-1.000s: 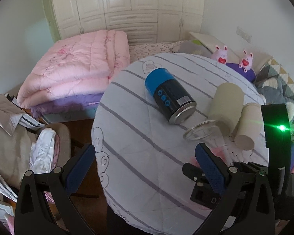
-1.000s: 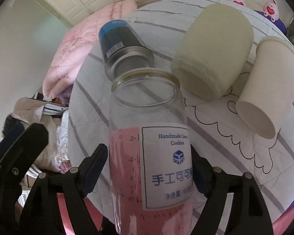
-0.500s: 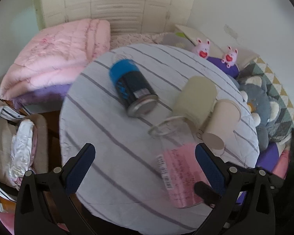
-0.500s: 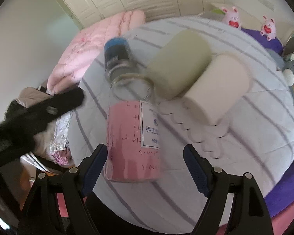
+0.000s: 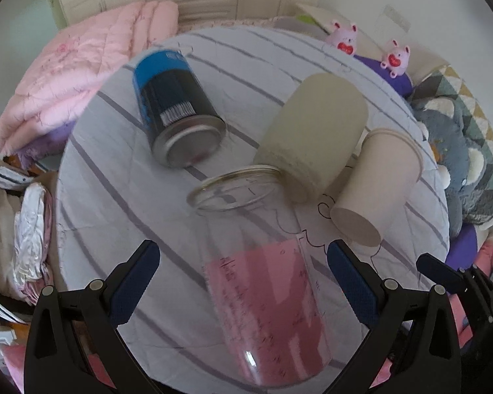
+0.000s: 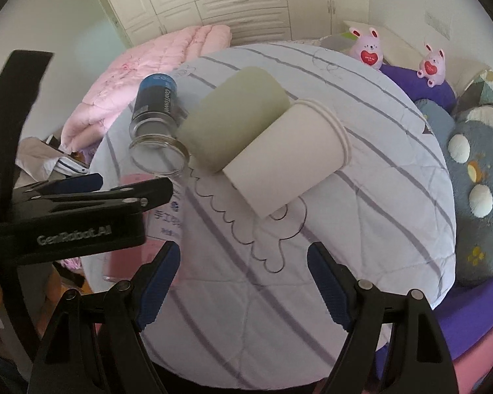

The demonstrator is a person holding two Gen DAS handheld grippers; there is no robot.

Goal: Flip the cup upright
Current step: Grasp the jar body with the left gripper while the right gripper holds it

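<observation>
A clear jar with a pink label (image 5: pixel 263 279) lies on its side on the round striped table (image 5: pixel 115 197), mouth facing away. My left gripper (image 5: pixel 243 282) is open, its fingers on either side of the jar without touching. A pale green cup (image 5: pixel 315 131) and a white paper cup (image 5: pixel 378 184) lie on their sides beside it. In the right wrist view, my right gripper (image 6: pixel 243 285) is open and empty over the table, near the white paper cup (image 6: pixel 289 154), the green cup (image 6: pixel 236 111) and the jar (image 6: pixel 157 161).
A blue and black can (image 5: pixel 177 115) lies on its side at the table's far left. A pink quilt (image 5: pixel 75 75) is behind. Plush toys (image 6: pixel 476 184) lie to the right. The left gripper's body (image 6: pixel 75 216) shows at left in the right wrist view.
My right gripper has let go of the jar and moved right. My left gripper has moved in around the jar, which now lies on the table.
</observation>
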